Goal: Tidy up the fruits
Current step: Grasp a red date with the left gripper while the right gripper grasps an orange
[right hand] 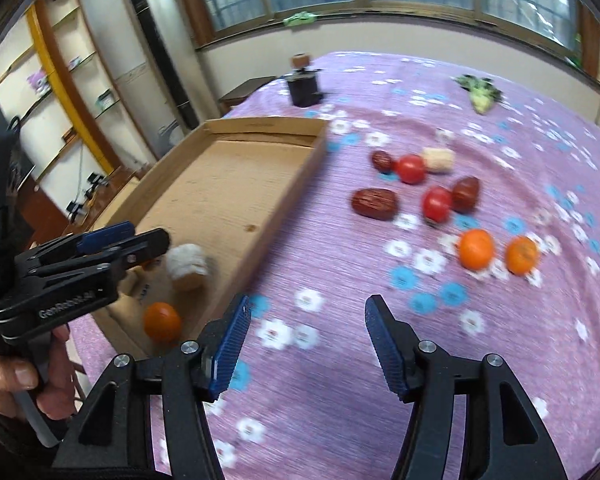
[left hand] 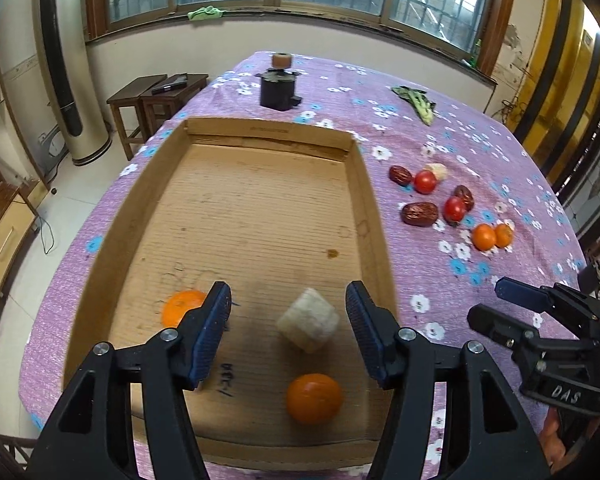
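A shallow cardboard tray [left hand: 374,208] lies on the purple flowered cloth. Inside it are two oranges [left hand: 314,398] [left hand: 180,306] and a pale chunk [left hand: 308,320]. My left gripper [left hand: 288,320] is open above the tray, the pale chunk lying between its fingers, untouched. On the cloth right of the tray lie three dried dates [right hand: 375,204], two tomatoes [right hand: 436,203], two oranges [right hand: 476,249] and another pale chunk [right hand: 439,159]. My right gripper [right hand: 306,340] is open and empty over the cloth, near the tray's corner, short of the fruit.
A black cylindrical object [left hand: 278,88] with a small brown cap behind it stands at the table's far end. A green vegetable [left hand: 418,104] lies far right. Wooden stools [left hand: 156,96] and a tall air conditioner [left hand: 68,60] stand left of the table.
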Demonstrator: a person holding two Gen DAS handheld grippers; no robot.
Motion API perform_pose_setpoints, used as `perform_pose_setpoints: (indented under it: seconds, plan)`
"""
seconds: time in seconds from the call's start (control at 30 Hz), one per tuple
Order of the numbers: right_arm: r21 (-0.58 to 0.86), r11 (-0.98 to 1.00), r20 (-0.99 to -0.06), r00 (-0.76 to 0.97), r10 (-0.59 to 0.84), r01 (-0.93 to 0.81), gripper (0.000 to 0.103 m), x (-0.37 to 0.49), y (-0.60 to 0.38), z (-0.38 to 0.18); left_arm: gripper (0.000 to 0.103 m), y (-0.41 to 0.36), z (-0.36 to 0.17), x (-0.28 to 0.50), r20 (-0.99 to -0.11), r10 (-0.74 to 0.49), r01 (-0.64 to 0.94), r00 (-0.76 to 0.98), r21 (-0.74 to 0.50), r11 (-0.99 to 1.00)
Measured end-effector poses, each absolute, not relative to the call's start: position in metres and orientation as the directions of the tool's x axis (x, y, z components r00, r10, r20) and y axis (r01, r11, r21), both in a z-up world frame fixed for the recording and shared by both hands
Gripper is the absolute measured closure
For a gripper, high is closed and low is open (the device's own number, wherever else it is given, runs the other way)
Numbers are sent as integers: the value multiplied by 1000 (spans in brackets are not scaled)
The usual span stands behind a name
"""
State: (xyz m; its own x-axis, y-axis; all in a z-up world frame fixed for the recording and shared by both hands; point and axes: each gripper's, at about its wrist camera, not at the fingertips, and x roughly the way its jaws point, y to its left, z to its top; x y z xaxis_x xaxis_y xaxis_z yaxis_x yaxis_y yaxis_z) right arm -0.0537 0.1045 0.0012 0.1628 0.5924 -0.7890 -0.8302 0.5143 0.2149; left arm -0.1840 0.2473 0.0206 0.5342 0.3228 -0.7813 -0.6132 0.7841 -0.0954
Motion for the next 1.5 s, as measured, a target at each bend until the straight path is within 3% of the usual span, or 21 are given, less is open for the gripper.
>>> perform_pose_setpoints:
  seconds: [0.73,0.9,1.5]
  plan:
    - [227,675,-794,268,546,-702,43,16,21,-14,44,175,15,-113,-800,171,-449,575,-133,884]
    - [237,683,-793,268,547,-691,51,34,21,-19,44,169,15,-82,-794,132,-420,593,-165,892]
    - [200,705,-821,276,500,-681,54,94,61,-44,45,210,-27,-2,-856,190,-471,481,-69,880]
